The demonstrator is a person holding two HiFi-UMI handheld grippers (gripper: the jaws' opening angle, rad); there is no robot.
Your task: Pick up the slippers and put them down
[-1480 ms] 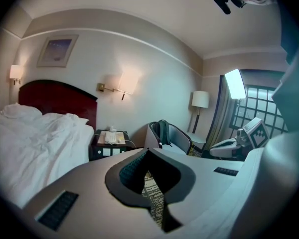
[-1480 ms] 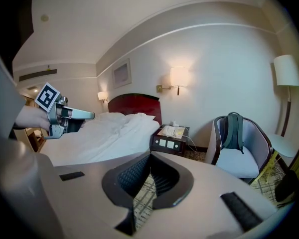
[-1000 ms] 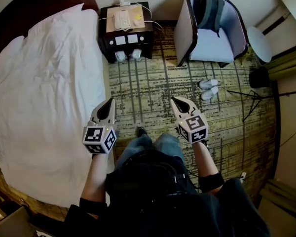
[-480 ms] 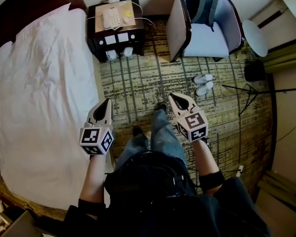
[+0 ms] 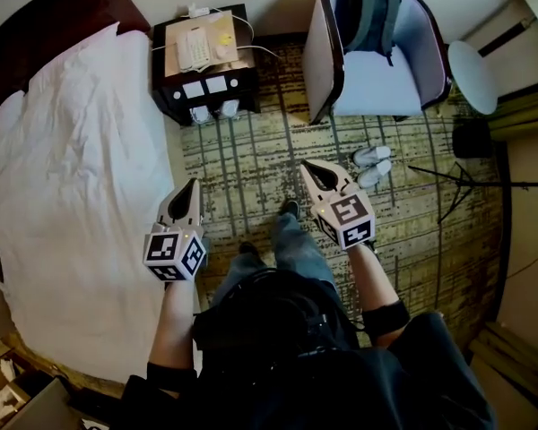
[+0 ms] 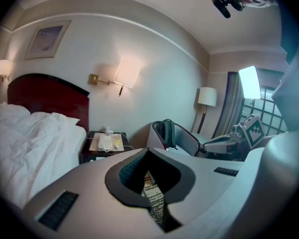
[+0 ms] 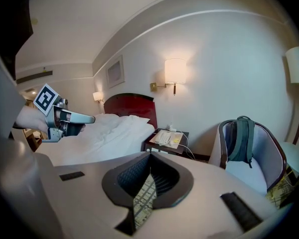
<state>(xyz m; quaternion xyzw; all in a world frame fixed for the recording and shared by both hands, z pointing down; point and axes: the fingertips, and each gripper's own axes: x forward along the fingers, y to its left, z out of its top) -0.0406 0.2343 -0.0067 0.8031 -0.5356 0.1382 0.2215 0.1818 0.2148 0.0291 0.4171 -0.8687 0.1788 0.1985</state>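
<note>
Nothing of the task can be counted as done yet; the slippers (image 5: 374, 164), a pale pair, are seen lying side by side on the patterned carpet (image 5: 242, 164) just in front of the armchair (image 5: 381, 79), touched by neither tool; the left gripper (image 5: 194, 184) is held beside the edge of the bed (image 5: 72, 186), well apart from the pair, with its jaws brought fully together and nothing caught between them, only carpet being visible past the closed tips in its own view; the right gripper (image 5: 308, 167) is held nearer, to the left of the slippers in the head view but clear of them, and its jaws are likewise pressed together on nothing; the slippers are not shown in either gripper view, so no aim at them can be confirmed; two small pale items are visible at the foot of the nightstand (image 5: 206, 70), too small to be identified; what remains is judged to be the whole job: the pair has to be approached, the jaws have to be parted and closed on a slipper, and the slippers have to be lifted and set down; where they are meant to be set cannot be told.
</note>
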